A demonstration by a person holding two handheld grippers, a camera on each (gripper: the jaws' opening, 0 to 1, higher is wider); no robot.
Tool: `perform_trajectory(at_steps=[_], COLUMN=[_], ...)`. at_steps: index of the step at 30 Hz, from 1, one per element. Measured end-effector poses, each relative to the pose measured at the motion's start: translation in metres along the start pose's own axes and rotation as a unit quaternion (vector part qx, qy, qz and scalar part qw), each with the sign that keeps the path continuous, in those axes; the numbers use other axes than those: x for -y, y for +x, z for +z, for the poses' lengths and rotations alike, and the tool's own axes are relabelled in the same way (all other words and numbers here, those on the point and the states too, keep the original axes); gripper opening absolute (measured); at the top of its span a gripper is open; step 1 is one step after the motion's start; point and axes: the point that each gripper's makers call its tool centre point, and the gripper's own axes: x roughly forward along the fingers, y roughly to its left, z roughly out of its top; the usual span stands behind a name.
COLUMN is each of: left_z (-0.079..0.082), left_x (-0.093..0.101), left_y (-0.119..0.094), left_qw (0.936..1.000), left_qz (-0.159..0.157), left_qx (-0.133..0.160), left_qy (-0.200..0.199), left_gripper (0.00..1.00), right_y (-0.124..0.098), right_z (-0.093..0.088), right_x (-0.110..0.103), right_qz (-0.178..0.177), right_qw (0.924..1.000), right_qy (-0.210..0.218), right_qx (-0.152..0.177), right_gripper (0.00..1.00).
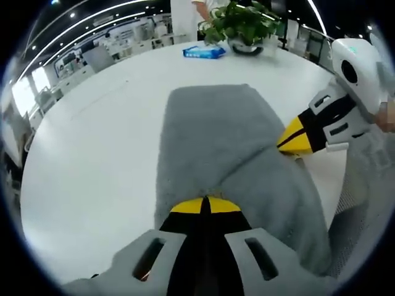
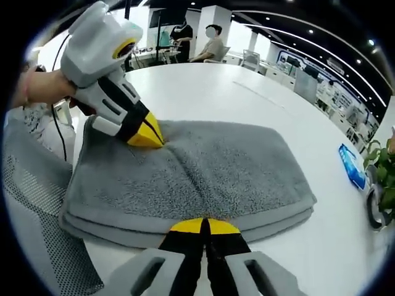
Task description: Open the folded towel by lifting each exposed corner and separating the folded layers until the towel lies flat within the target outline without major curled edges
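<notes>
The grey towel (image 2: 185, 179) is lying folded in layers on the white tabletop (image 2: 203, 92), directly ahead of both tools. The right tool (image 2: 205, 226) is pinching the towel's near folded edge, jaws closed together. The left tool (image 1: 204, 205) is gripping the opposite edge, its yellow tips pressing into the pile with jaws closed.

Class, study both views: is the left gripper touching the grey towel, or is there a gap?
Touching. In the right gripper view, the left gripper's yellow tips press into the towel, denting the pile.
</notes>
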Motion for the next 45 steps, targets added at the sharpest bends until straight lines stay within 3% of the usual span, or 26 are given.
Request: perform_trajectory(at_steps=[26,34,45], left_z=[-0.008,-0.011,-0.012], left_x=[0.011,0.017,0.021], left_y=[-0.007,-0.010,-0.011], left_qw=[0.9999,0.9993,0.9997], left_qz=[-0.007,-0.004,0.004], left_qx=[-0.008,0.003,0.003], left_qy=[-0.005,-0.036,-0.026], left_gripper=[0.00,0.00,0.00], right_y=[0.003,0.004,0.005], right_z=[0.002,0.002,0.003], right_x=[0.008,0.012,0.014], right_qz=[-0.007,-0.010,-0.015], right_qw=[1.0000,0.9999,0.9999], right_qy=[-0.007,-0.005,-0.002], right_qx=[-0.001,0.002,0.007], right_gripper=[0.00,0.00,0.00])
